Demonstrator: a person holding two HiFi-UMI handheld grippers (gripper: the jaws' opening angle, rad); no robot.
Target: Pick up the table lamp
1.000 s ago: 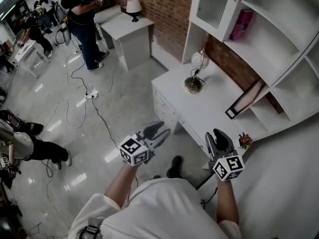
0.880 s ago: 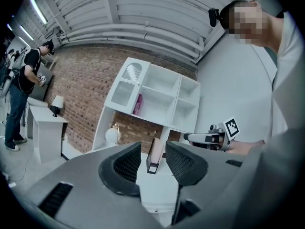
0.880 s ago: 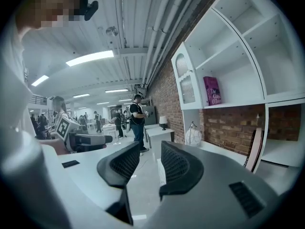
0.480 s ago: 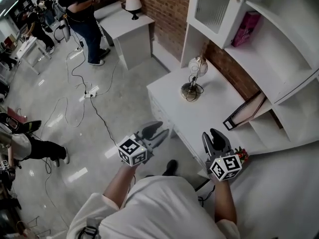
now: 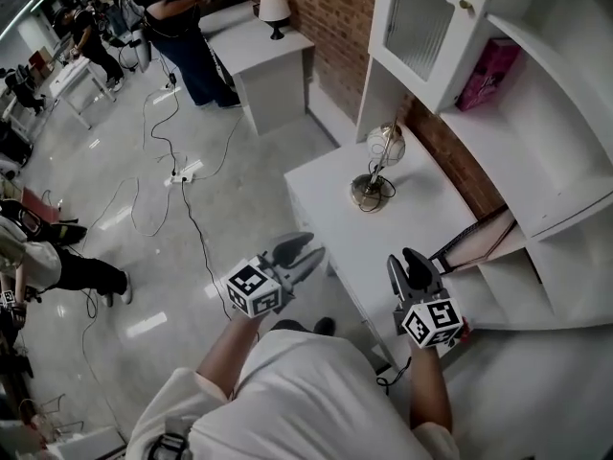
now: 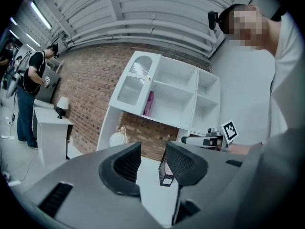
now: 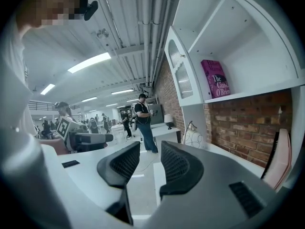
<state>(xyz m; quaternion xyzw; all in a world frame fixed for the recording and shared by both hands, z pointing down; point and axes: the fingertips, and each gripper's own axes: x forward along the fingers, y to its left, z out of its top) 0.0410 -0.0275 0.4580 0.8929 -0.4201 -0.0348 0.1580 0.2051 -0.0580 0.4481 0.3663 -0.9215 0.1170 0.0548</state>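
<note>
Both pairs of jaws are seen standing apart, with nothing gripped between them. The left gripper [image 5: 305,249] is held over the floor [image 5: 230,190], just off the front edge of the white desk [image 5: 412,223]. The right gripper [image 5: 410,263] is held over the desk's near end. The table lamp [image 5: 375,164] is found upright at the far end of the desk, close to the brick wall [image 5: 330,17] and below a glass-fronted cabinet [image 5: 421,27], well apart from both grippers. Its pale round globe is carried on a thin stem above a round base. A pink book [image 5: 489,61] is stood on a shelf [image 5: 536,103] above, and a dark-edged folder [image 5: 471,230] is leaned in the lower shelving beyond the right gripper. Farther off, a second small lamp [image 5: 275,8] is seen on another white table, near a standing person [image 5: 177,12].
</note>
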